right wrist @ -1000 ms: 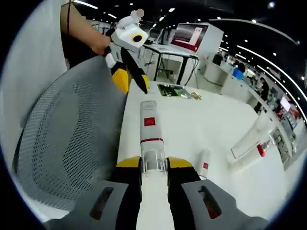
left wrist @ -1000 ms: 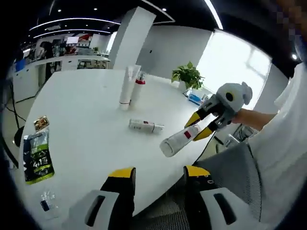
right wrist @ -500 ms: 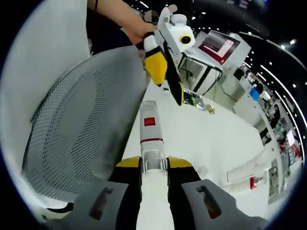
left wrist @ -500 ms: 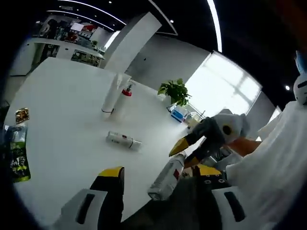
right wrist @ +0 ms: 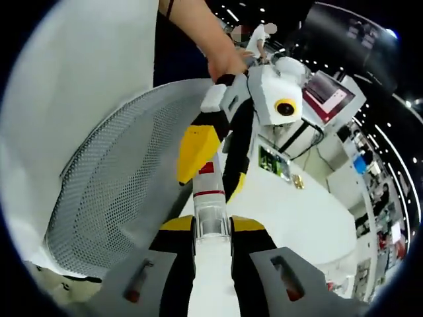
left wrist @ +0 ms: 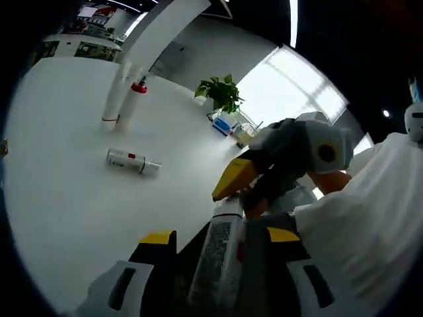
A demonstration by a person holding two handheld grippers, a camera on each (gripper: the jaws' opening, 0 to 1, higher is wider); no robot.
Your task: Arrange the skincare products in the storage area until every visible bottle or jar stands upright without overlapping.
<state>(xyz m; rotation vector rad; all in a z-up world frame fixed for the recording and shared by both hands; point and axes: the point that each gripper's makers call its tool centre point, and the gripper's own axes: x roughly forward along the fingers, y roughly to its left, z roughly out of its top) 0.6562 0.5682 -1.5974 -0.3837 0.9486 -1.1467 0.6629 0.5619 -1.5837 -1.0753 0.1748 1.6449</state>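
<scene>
Two hand-held grippers meeting on one bottle [right wrist: 210, 218].
I'm clamping its cap end in my right hand-held gripper [right wrist: 211, 231]; my open left hand-held gripper [left wrist: 210, 239] is straddling its far end, axis between them.

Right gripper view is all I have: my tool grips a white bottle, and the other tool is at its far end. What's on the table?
Observer: A small bottle lies on its side on the table.
Operator: Anything upright?
Observer: A white tube and a red-capped bottle stand side by side farther back.
Operator: Is the left tool shut on my bottle?
Observer: No. The held bottle sits between the left tool's open jaws, with a gap on each side.
</scene>
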